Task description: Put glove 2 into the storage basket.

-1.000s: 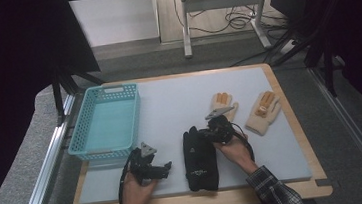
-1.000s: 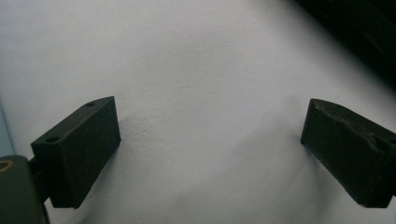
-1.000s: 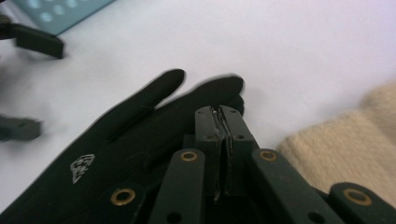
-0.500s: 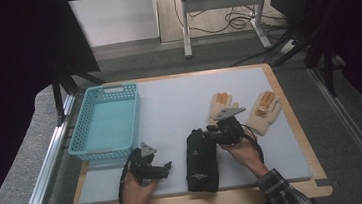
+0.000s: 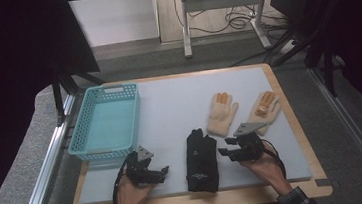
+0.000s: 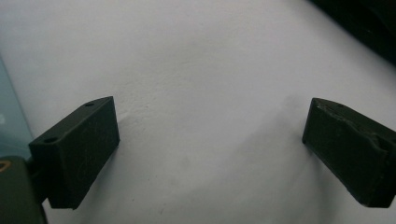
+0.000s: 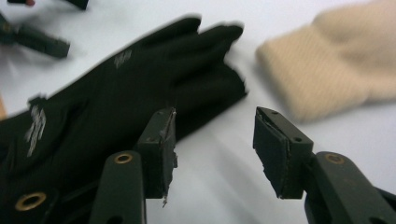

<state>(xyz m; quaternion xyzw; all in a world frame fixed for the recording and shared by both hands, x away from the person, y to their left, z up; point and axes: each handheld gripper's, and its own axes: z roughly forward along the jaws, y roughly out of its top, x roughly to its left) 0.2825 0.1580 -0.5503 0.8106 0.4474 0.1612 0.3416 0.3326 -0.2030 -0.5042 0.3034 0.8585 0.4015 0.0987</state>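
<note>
Black gloves (image 5: 201,161): flat in a stack on the near middle of the desk (image 5: 169,108), fingers pointing far; no longer held.
Change: right gripper (image 5: 230,151) has drawn off to the stack's right side and now hovers just beside it, so the placing looks finished.
Right jaws: partly open, empty, left one over the glove's edge.
Left gripper (image 5: 161,172): near left, jaws spread wide over bare desk, holding nothing.
Beige gloves (image 5: 223,114): far right, apart.
Blue basket (image 5: 104,122): far left, empty.
</note>
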